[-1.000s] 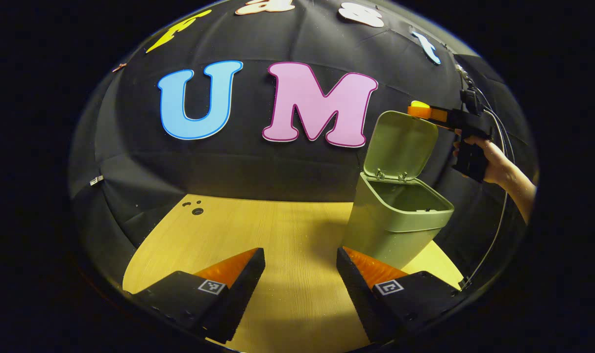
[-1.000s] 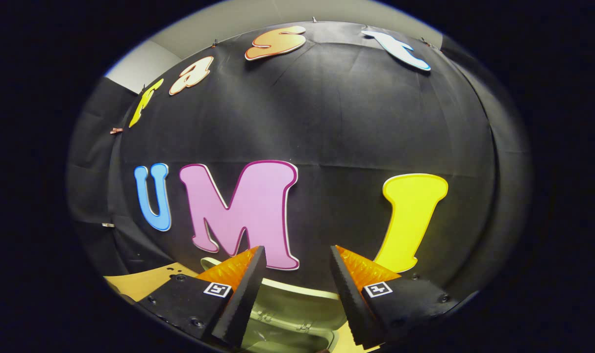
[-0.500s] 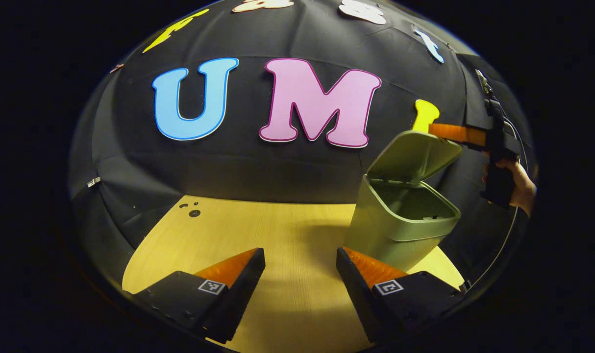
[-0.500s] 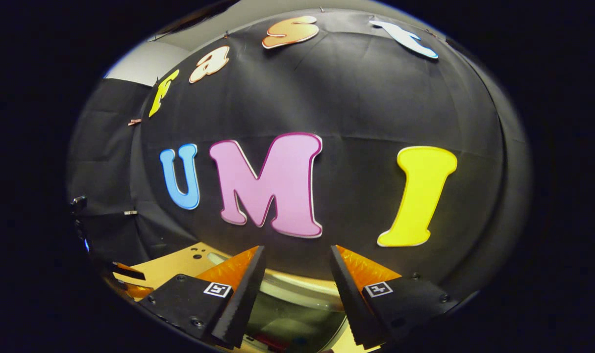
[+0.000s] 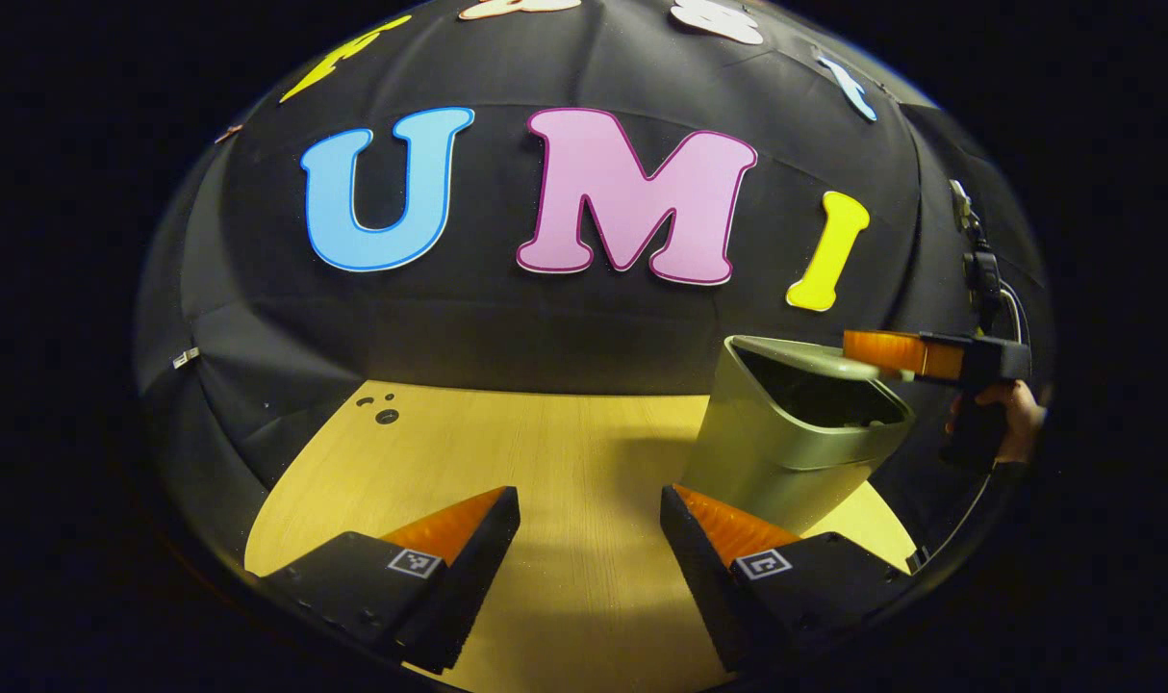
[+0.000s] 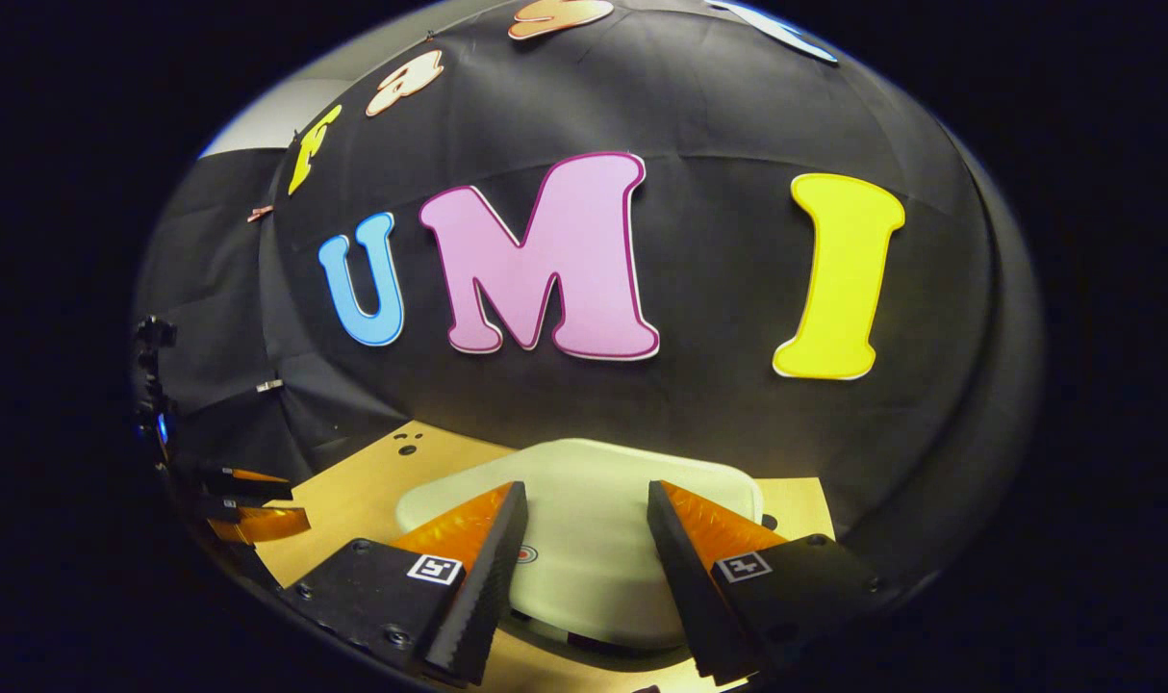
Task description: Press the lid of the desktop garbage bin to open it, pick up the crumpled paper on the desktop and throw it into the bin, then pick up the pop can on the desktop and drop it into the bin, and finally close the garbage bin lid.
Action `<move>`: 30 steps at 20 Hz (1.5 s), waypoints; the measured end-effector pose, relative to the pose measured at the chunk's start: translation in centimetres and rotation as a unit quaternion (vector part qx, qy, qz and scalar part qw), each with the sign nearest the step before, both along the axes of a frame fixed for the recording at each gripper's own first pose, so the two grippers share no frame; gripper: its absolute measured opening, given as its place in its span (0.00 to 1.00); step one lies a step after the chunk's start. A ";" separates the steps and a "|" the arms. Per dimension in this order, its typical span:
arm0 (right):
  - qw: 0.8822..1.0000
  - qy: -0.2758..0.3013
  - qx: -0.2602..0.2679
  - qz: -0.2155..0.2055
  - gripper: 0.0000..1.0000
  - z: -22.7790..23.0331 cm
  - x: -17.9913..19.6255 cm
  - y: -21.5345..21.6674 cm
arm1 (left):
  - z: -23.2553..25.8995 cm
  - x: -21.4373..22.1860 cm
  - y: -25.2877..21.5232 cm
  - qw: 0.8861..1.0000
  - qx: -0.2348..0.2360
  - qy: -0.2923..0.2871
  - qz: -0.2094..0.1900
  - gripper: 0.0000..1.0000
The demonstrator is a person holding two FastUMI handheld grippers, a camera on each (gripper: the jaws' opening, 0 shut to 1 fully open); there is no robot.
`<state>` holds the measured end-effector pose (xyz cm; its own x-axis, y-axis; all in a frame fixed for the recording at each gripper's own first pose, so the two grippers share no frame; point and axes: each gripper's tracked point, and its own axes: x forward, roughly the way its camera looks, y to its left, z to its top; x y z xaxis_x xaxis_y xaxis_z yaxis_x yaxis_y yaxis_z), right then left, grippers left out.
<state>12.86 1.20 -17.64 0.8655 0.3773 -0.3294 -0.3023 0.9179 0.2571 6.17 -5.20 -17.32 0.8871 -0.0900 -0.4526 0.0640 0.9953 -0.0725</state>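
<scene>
Left gripper view first: saw the wooden table spreading out to the left of the green garbage bin and in front of it. Found the bin upright at the table's right end, its mouth nearly covered. Made out the lid lowered almost flat over the bin's rim, with a dark wedge of opening left under it on the side facing this camera. Saw the right gripper lying level across the lid at the bin's right edge, resting on it or just above it; could not tell which. Noted the hand holding that gripper just right of the bin. Found the left gripper low over the table, left of the bin and in front of it, fingers spread with nothing between them. In the right gripper view, looked down on the pale lid directly beneath the right gripper, fingers spread wide and pinching nothing, the lid's long side running across them. Spotted a small round red mark on the lid beside the left finger, and a thin dark slit along the lid's near edge. Judged the lid not yet latched, and the right gripper much the nearer, needing only a straight push down onto the bin.
</scene>
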 end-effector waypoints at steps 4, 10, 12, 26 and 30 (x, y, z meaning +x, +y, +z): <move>1.000 -0.003 -0.010 0.002 0.83 -1.5 -1.2 0.7 | 0.0 -0.3 0.0 1.000 0.002 0.001 -0.003 0.95; 1.000 -0.012 -0.015 -0.002 0.84 -2.1 -1.7 0.9 | 0.3 -0.8 0.3 1.000 0.005 -0.008 -0.005 0.95; 1.000 -0.020 -0.014 -0.006 0.85 -2.2 -1.7 0.9 | 0.4 -1.0 0.4 1.000 0.012 -0.011 -0.009 0.95; 0.998 -0.036 0.039 -0.015 0.88 -1.1 -2.9 0.9 | -0.1 -4.1 1.7 0.999 0.032 -0.023 0.028 0.95; 0.997 -0.069 0.027 -0.004 0.96 1.6 -5.1 2.0 | 0.0 -5.1 2.1 0.999 0.032 -0.023 0.029 0.95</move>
